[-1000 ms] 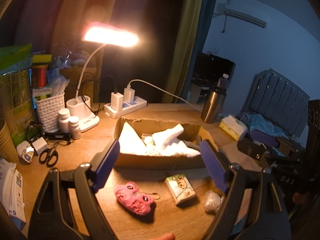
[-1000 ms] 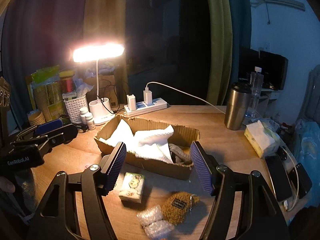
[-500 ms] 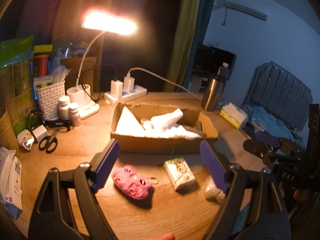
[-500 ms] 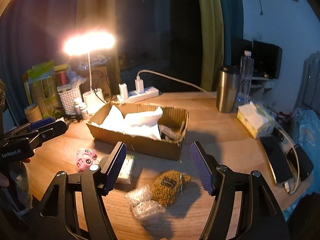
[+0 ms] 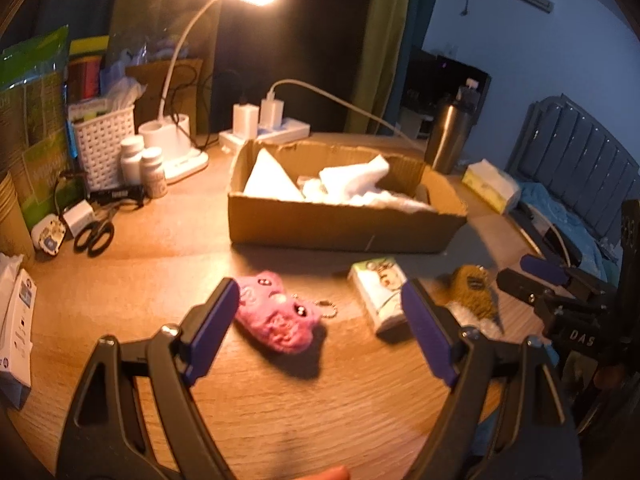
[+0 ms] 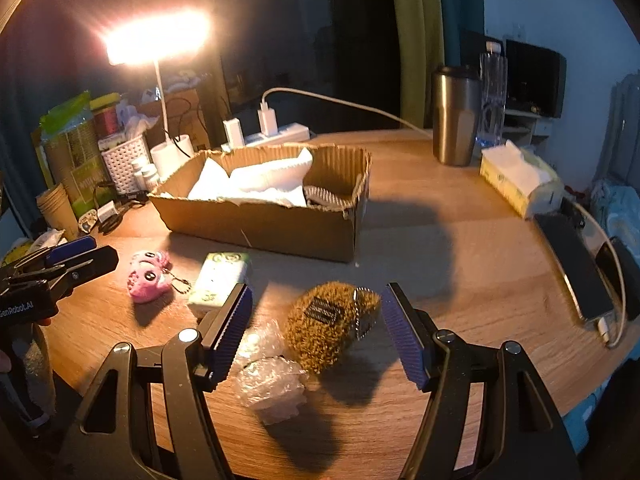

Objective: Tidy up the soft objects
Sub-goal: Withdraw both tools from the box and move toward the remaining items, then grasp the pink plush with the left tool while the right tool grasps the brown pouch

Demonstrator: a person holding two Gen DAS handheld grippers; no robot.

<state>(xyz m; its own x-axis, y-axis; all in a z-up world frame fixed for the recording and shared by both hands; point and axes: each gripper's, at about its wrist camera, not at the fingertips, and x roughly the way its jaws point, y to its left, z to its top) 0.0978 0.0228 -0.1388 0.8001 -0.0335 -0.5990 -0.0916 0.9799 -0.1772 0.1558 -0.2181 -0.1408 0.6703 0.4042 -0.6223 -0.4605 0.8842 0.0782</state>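
Both grippers, left (image 5: 316,328) and right (image 6: 316,328), are hovering wide open and empty over the desk's (image 6: 460,248) near edge, framing a pink plush (image 5: 276,314) and a brown plush (image 6: 330,322) lying before the cardboard box (image 6: 264,224).

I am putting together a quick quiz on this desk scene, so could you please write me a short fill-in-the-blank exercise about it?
1. The plush keychain in front of the left claw is coloured ____.
2. The white soft items already lie inside the ____ box.
3. The brown fuzzy keychain lies on the table between the open jaws of the ____ claw.
4. The steel tumbler stands ____ the box.

Missing words: pink; cardboard; right; outside
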